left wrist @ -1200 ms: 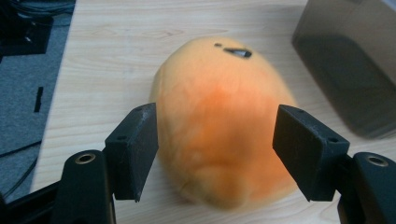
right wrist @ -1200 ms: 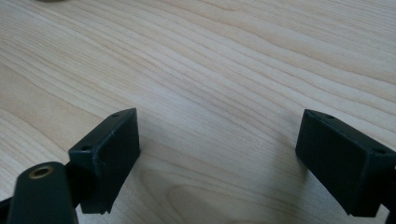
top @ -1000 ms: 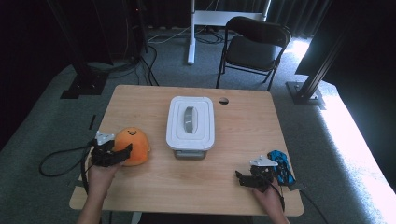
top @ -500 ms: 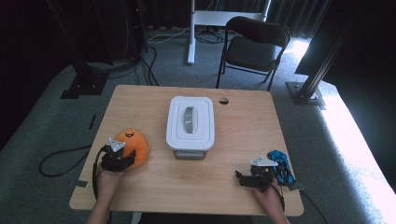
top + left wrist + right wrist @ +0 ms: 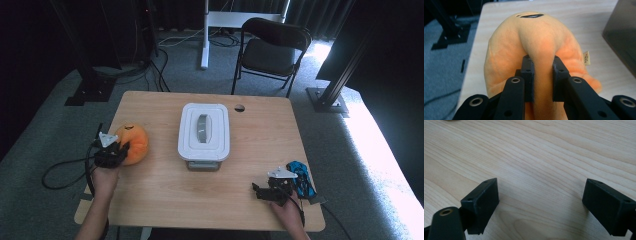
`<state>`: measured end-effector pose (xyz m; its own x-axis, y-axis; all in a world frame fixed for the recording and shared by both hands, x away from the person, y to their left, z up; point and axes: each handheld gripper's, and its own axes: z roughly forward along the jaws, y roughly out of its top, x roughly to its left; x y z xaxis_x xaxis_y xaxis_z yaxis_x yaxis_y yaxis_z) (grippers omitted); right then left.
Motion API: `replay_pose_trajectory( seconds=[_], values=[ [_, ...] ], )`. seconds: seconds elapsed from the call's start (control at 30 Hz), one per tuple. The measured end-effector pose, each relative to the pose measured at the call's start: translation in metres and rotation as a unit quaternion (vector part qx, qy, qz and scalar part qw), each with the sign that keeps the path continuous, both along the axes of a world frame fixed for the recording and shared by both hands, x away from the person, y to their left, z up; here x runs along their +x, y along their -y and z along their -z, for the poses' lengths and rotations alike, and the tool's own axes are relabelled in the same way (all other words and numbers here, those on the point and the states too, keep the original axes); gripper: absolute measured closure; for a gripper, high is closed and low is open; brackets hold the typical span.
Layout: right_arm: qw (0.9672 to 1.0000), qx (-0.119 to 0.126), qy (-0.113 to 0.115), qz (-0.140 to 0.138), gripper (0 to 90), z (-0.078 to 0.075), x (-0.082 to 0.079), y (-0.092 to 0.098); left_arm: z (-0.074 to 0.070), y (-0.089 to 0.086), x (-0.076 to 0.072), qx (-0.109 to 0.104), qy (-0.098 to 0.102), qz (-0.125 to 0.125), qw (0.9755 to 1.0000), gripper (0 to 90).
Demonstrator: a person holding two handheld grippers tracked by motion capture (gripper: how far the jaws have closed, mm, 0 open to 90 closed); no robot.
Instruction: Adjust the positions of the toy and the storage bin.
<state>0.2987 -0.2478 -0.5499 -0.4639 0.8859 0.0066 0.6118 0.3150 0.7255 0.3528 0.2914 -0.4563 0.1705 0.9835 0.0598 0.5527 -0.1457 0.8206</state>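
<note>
L gripper pinching orange plush toy at table's left edge; R gripper idle, jaws spread.

Your left gripper (image 5: 541, 77) has just been closing, and its jaws now squeeze a fold of the orange plush toy (image 5: 536, 47) between the pads; the fabric bulges above the grip. In the high view the plush toy (image 5: 134, 142) sits on the wooden table (image 5: 165, 200) near its left edge, w/ the left gripper (image 5: 114, 150) at its near-left side. White lidded box (image 5: 204, 132) stands at table centre, apart from the toy. Your right gripper (image 5: 540, 202) rests low over bare tabletop, jaws wide apart, nothing between them; in the high view the right gripper (image 5: 262, 191) is near the front right, just beside a blue object (image 5: 301, 179). Can't tell what the blue object is.
</note>
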Motion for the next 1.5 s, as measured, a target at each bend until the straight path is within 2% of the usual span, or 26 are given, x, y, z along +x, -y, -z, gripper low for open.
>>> replay_pose_trajectory(
  seconds=[0.07,0.1,0.17,0.2,0.27,0.3,0.33,0.4,0.5,0.57,0.67,0.7,0.73,0.77,0.8,0.87,0.97,1.0,1.07,1.1,1.13,1.17,1.2,1.27,1.4,1.5],
  values=[
    [1.0,0.0,0.0,0.0,12.8,0.0,0.0,0.0,0.0,-0.005,0.006,-0.007,0.016,0.011,0.9998,77.2],
    [1.0,0.0,0.0,0.0,12.8,0.0,0.0,0.0,0.0,-0.007,0.009,-0.004,0.014,0.006,0.9999,77.2],
    [1.0,0.0,0.0,0.0,12.8,0.0,0.0,0.0,0.004,-0.01,0.014,-0.013,0.015,0.009,0.9998,77.1],
    [1.0,0.0,0.0,0.0,12.8,0.0,0.0,0.0,0.007,-0.01,0.016,-0.007,0.01,0.008,0.9999,77.1],
    [1.0,0.0,0.0,0.0,12.8,0.0,0.0,0.0,0.018,-0.01,0.023,-0.01,-0.021,0.009,0.9997,76.6],
    [1.0,0.0,0.0,0.0,12.8,0.0,0.0,0.0,0.026,-0.009,0.026,0.0,-0.038,0.012,0.9992,75.8],
    [1.0,0.0,0.0,0.0,12.8,0.0,0.0,0.0,0.032,-0.009,0.026,-0.001,-0.032,0.014,0.9994,73.6],
    [1.0,0.0,0.0,0.0,12.8,0.0,0.0,0.0,0.032,-0.01,0.025,-0.011,-0.026,0.005,0.9996,71.7],
    [1.0,0.0,0.0,0.0,12.8,0.0,0.0,0.0,0.028,-0.009,0.027,-0.005,-0.029,0.0,0.9996,62.4],
    [1.0,0.0,0.0,0.0,12.8,0.0,0.0,0.0,0.024,-0.01,0.028,-0.019,-0.035,0.006,0.9992,52.1],
    [1.0,0.0,0.0,0.0,12.8,0.0,0.0,0.0,0.019,-0.012,0.027,-0.029,-0.032,0.004,0.9991,40.1],
    [1.0,0.0,0.0,0.0,12.8,0.0,0.0,0.0,0.014,-0.014,0.025,-0.051,-0.028,0.017,0.9982,40.1],
    [1.0,0.0,-0.001,-0.002,12.7,0.0,0.001,0.001,0.011,-0.013,0.023,-0.054,-0.027,0.024,0.9979,28.7],
    [1.0,0.0,-0.001,0.0,12.7,0.0,0.001,0.001,0.009,-0.011,0.022,-0.053,-0.025,0.025,0.998,27.6],
    [1.0,0.0,-0.001,0.003,12.5,0.0,0.002,0.001,0.007,-0.01,0.021,-0.051,-0.025,0.028,0.998,21.3],
    [1.0,-0.001,-0.002,0.005,11.7,0.0,0.003,0.001,0.003,-0.005,0.018,-0.045,-0.022,0.039,0.998,14.1],
    [0.9999,-0.001,-0.003,0.011,11.2,0.0,0.006,-0.001,-0.002,0.004,0.016,-0.056,-0.014,0.055,0.9968,7.3],
    [0.9999,-0.001,-0.002,0.014,11.2,0.0,0.007,-0.001,-0.002,0.007,0.015,-0.059,-0.015,0.062,0.9962,0.2],
    [0.9998,-0.001,-0.003,0.018,11.2,0.0,0.007,-0.003,-0.003,0.011,0.015,-0.065,-0.016,0.072,0.9952,0.2],
    [0.9998,-0.001,-0.004,0.02,11.2,0.0,0.008,-0.003,-0.002,0.022,0.015,-0.056,-0.021,0.088,0.9943,0.2],
    [0.9998,-0.001,-0.004,0.021,11.2,0.0,0.009,-0.004,0.0,0.029,0.015,-0.045,-0.022,0.09,0.9947,0.3],
    [0.9997,-0.001,-0.005,0.023,11.2,-0.001,0.011,-0.005,0.004,0.038,0.015,-0.027,-0.023,0.103,0.994,0.3],
    [0.9997,0.005,-0.001,0.024,11.2,-0.002,0.013,-0.006,0.006,0.042,0.016,-0.022,-0.027,0.109,0.9935,0.3],
    [0.9996,0.011,0.005,0.027,11.2,-0.005,0.016,-0.008,0.011,0.053,0.017,-0.031,-0.032,0.128,0.9908,0.3],
    [0.9992,0.008,0.019,0.035,11.2,-0.011,0.026,-0.015,0.017,0.068,0.021,-0.029,-0.029,0.135,0.99,0.3],
    [0.9985,0.013,0.03,0.043,11.2,-0.015,0.036,-0.021,0.022,0.078,0.027,-0.017,-0.031,0.134,0.9903,0.3]
  ],
)
